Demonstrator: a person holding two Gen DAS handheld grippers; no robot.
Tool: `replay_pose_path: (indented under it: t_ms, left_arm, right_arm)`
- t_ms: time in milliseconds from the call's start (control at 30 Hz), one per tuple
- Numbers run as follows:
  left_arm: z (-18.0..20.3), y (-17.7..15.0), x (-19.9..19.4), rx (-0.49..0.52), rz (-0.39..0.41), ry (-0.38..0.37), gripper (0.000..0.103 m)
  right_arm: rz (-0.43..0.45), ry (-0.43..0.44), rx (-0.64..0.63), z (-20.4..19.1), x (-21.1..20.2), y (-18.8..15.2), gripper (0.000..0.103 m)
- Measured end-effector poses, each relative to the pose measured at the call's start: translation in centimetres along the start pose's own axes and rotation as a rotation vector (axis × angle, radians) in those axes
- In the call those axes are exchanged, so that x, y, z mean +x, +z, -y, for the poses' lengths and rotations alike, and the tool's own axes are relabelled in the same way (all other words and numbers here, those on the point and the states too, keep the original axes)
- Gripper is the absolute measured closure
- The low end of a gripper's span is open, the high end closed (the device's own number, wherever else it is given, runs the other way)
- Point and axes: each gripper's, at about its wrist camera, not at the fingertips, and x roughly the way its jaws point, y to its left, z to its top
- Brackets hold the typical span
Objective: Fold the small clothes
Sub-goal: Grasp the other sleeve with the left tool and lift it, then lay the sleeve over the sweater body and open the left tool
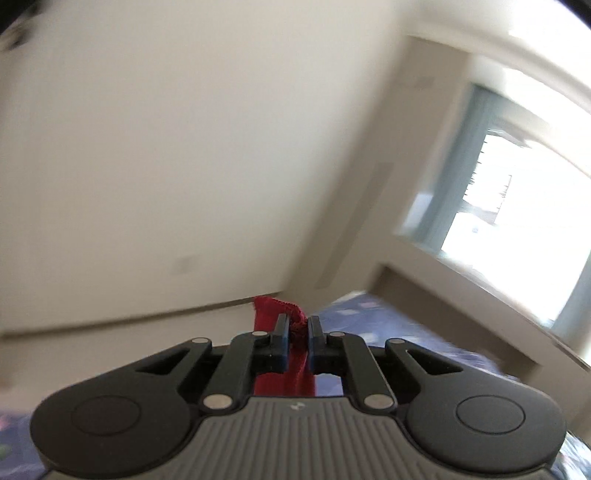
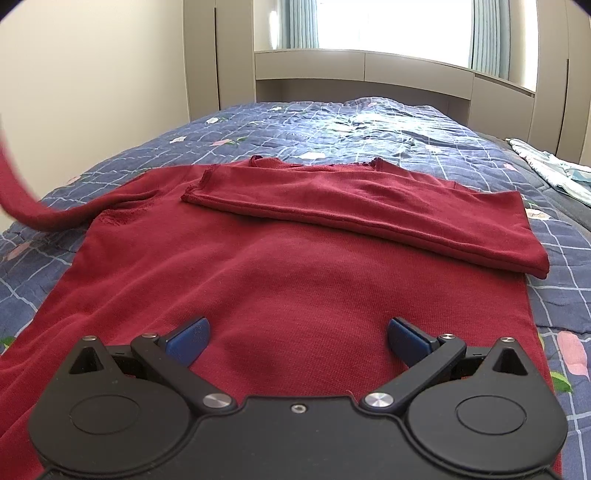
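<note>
Bedroom w/ cream walls, built-in cupboards and a bright window [image 2: 391, 22] at top centre of the right wrist view; the bed [image 2: 369, 125], under a blue floral quilt, serves as the folding surface. A red sweater [image 2: 258, 280] lies flat across the quilt, filling the middle of that frame. One sleeve [image 2: 369, 210] is already folded over the chest, centre-right. The other sleeve [image 2: 33, 214] is lifted off the bed at far left, blurred, running out of frame. Left tongs [image 1: 298, 326] are clamped on red fabric, seen bottom centre of the left wrist view, which is blurred and tilted toward wall and window. Right tongs [image 2: 297, 338] are spread wide, holding nothing, poised over the sweater's lower part. Roughly a third done, I'd judge: 2nd sleeve still to lay across, then body folds. A pale cloth [image 2: 554, 170] lies at the right edge of the bed.
</note>
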Motion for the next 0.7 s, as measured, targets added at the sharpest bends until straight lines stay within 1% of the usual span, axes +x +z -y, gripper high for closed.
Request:
replay_pose_path:
  t_ms: [33, 100, 200, 267, 333, 400, 433, 500, 533, 600, 700]
  left_arm:
    - [2.2, 0.3, 0.4, 0.033, 0.003, -0.052, 0.094]
    - [6.1, 0.3, 1.0, 0.084, 0.001, -0.131, 0.094]
    - [12.0, -0.8, 2.1, 0.111, -0.030, -0.250, 0.094]
    - [15.7, -2.0, 2.6, 0.131, -0.056, -0.333, 0.094]
    - [19.1, -4.0, 2.7, 0.182, -0.079, -0.414, 0.094]
    - [22.0, -6.7, 3.0, 0.238, -0.123, -0.485, 0.094]
    - [23.3, -8.5, 2.9, 0.270, -0.158, -0.525, 0.094]
    - [24.9, -12.1, 3.0, 0.314, -0.217, -0.573, 0.094]
    - [25.6, -14.3, 3.1, 0.340, -0.260, -0.595, 0.094]
    - [26.2, -17.8, 2.7, 0.387, -0.320, -0.616, 0.094]
    - [26.3, -23.1, 2.8, 0.463, -0.413, -0.627, 0.094]
  right_arm:
    - [0.007, 0.003, 0.014, 0.2, -0.2, 0.1, 0.000]
    - [0.015, 0.004, 0.045, 1.0, -0.8, 0.2, 0.001]
    - [0.027, -0.008, 0.075, 2.4, -1.8, 0.6, 0.000]
    - [0.034, -0.019, 0.075, 3.4, -2.5, 0.7, 0.000]
    - [0.043, -0.039, 0.078, 4.8, -3.4, 0.6, 0.000]
    - [0.045, -0.069, 0.084, 6.5, -4.4, 0.5, 0.000]
    - [0.045, -0.087, 0.086, 7.4, -4.8, 0.4, 0.000]
    - [0.047, -0.128, 0.082, 9.2, -5.8, -0.1, 0.001]
    - [0.048, -0.150, 0.079, 10.1, -6.3, -0.3, 0.000]
    - [0.051, -0.185, 0.077, 11.8, -7.0, -0.8, 0.000]
    - [0.056, -0.232, 0.086, 13.8, -7.8, -1.7, 0.000]
